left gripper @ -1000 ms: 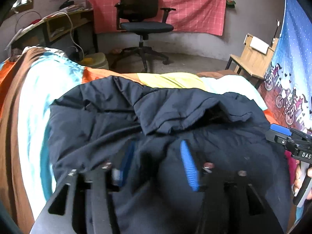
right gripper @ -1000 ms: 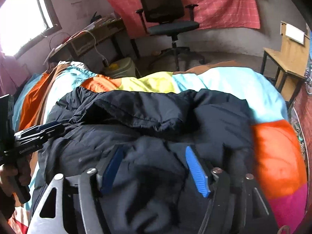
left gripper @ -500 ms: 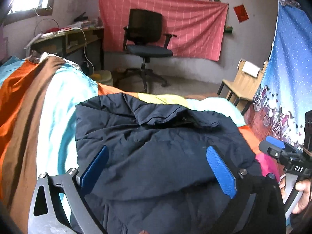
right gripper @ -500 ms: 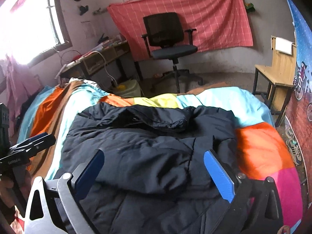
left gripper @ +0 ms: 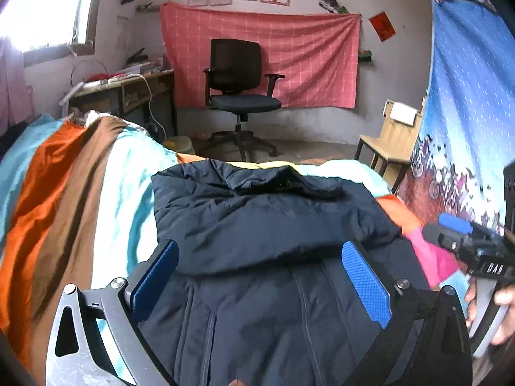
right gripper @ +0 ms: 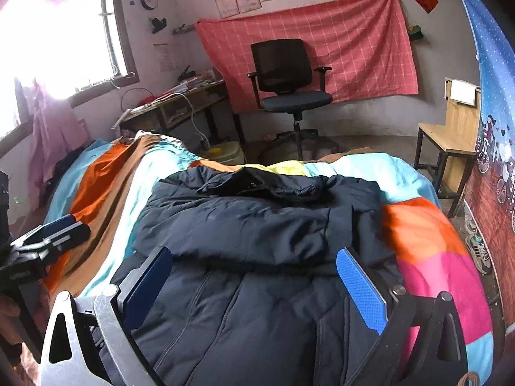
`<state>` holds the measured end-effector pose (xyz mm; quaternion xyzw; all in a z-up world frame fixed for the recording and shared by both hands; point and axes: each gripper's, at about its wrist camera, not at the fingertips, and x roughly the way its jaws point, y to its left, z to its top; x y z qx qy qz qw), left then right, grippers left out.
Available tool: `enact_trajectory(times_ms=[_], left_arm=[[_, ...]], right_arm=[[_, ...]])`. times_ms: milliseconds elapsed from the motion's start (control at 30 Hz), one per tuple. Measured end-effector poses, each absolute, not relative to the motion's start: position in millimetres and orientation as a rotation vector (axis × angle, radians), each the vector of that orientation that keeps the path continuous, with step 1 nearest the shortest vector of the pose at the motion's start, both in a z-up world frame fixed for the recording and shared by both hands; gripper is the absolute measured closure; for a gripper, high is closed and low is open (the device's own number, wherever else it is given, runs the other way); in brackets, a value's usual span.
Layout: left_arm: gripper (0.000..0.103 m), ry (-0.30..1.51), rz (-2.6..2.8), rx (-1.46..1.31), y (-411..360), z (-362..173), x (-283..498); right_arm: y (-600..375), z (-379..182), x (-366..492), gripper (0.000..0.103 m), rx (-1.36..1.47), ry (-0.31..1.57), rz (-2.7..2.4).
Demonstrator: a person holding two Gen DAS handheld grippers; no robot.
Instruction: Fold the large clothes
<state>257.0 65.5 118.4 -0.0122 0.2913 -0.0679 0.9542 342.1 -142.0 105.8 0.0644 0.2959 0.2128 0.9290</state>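
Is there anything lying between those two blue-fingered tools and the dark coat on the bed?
Nothing visible. The navy coat lies spread on the striped bedcover, directly under the open left tool and the open right tool. Only air separates them from the fabric. The office chair stands well beyond the bed.

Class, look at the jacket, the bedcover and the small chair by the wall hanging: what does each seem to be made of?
Jacket: probably padded synthetic fabric, matte navy; stitched quilt lines and puffy folds show.
Bedcover: smooth, slightly glossy cloth, perhaps satin or polyester; bright sheen on the colour stripes.
Chair: pale wood seat and back, dark legs, likely metal, though that is uncertain.
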Motion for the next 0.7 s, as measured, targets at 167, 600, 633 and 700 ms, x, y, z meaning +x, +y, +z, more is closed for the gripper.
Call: enact_trajectory(times_ms=[167, 600, 633, 700], left_arm=[[0.003, 0.592, -0.142, -0.011, 61, 117, 229], [0.003, 0.614, -0.154, 0.082, 49, 101, 167], [0.003, 0.613, -0.152, 0.086, 49, 99, 163], [0.003, 0.616, -0.149, 0.089, 51, 94, 156]], right_arm=[[-141, 105, 316, 0.0, 0.138, 0.606, 0.45], [-142, 88, 244, 0.0, 0.103, 0.617, 0.477], [-143, 86, 239, 0.0, 0.101, 0.619, 0.477], [-144, 81, 230, 0.0, 0.103, 0.627, 0.478]])
